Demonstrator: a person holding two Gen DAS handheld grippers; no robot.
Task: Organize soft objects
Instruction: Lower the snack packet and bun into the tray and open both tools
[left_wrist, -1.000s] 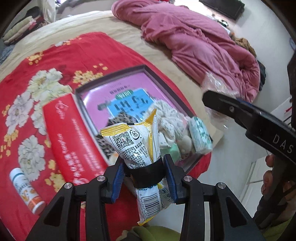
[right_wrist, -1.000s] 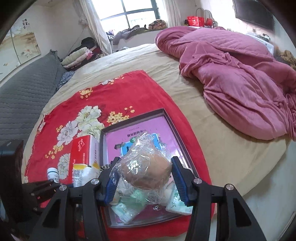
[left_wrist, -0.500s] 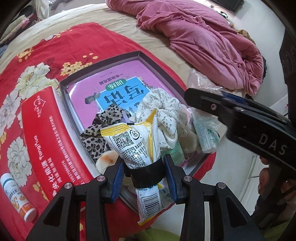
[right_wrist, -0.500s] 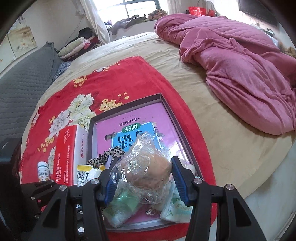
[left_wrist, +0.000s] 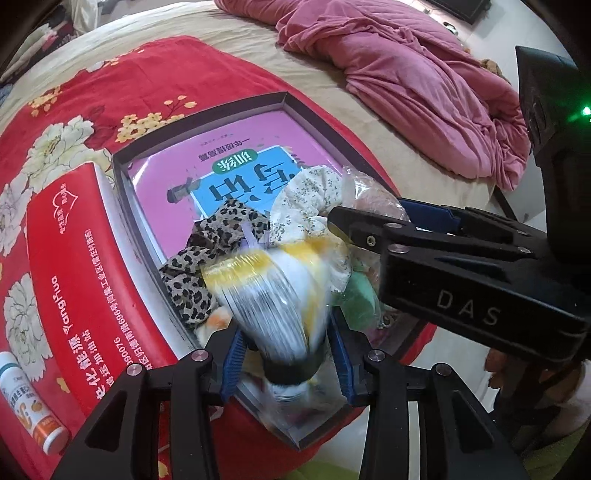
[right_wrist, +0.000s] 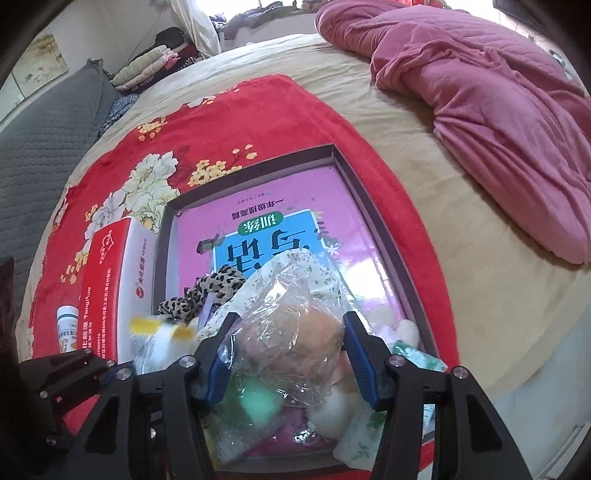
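My left gripper (left_wrist: 286, 363) holds a white and yellow snack packet (left_wrist: 273, 291), blurred by motion, over the near end of a shallow grey box (left_wrist: 122, 166). My right gripper (right_wrist: 290, 360) is shut on a clear plastic bag with a brown bun (right_wrist: 291, 332), also over the box's near end (right_wrist: 417, 269). The box holds a pink and blue book (right_wrist: 273, 229), a leopard-print scrunchie (left_wrist: 207, 258), a floral cloth (left_wrist: 306, 195) and several small soft items. The right gripper also shows in the left wrist view (left_wrist: 369, 232).
A red carton (left_wrist: 77, 266) lies left of the box on a red floral blanket (right_wrist: 207, 107). A small white and orange bottle (left_wrist: 29, 406) lies beside it. A crumpled pink quilt (right_wrist: 498, 122) lies on the bed at the right. The bed edge is near.
Both grippers have moved forward and down over the box's near end. The snack packet now blurs as it moves in the left gripper's jaws.
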